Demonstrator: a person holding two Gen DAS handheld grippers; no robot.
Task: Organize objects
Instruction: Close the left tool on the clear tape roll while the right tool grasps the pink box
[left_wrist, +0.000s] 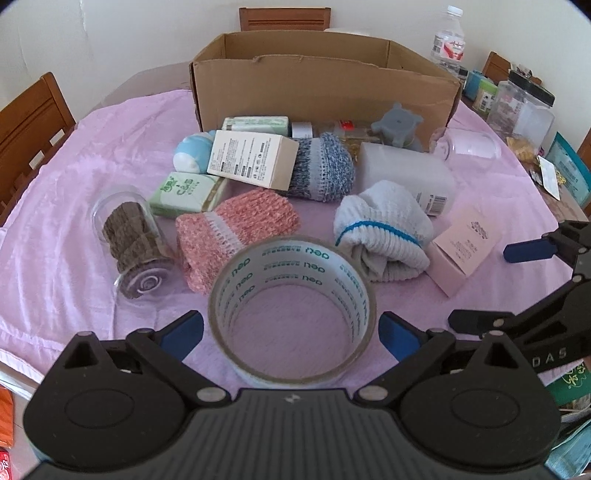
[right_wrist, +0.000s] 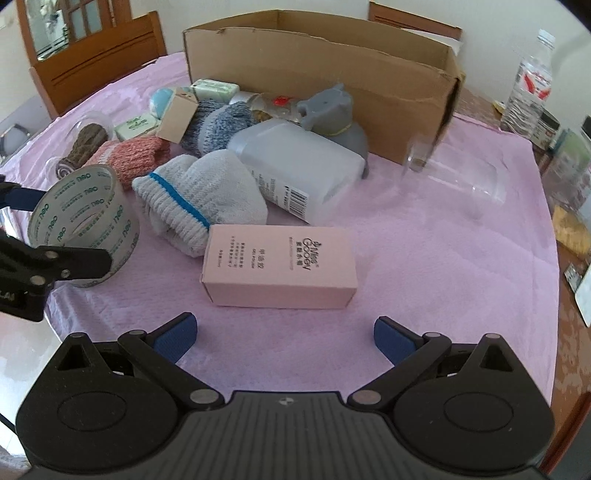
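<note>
A roll of clear tape (left_wrist: 291, 317) lies flat on the pink cloth (left_wrist: 74, 258), and my left gripper (left_wrist: 293, 332) straddles it. Its blue pads (left_wrist: 188, 332) sit close beside the roll's two sides, with a thin gap showing at the left one. In the right wrist view the same tape roll (right_wrist: 88, 221) is at the left edge. My right gripper (right_wrist: 284, 332) is open over bare cloth, just short of a pink carton (right_wrist: 280, 266) lying on its side. Behind stands an open cardboard box (left_wrist: 325, 92).
A heap lies between tape and box: pink sock roll (left_wrist: 236, 232), white sock roll (left_wrist: 380, 229), blue-grey sock (left_wrist: 321, 170), white bottle (right_wrist: 295, 170), tissue pack (left_wrist: 188, 194), clear cup (right_wrist: 454, 173), glass jar (left_wrist: 129, 236). Jars and a water bottle (right_wrist: 528, 85) crowd the right edge; chairs surround the table.
</note>
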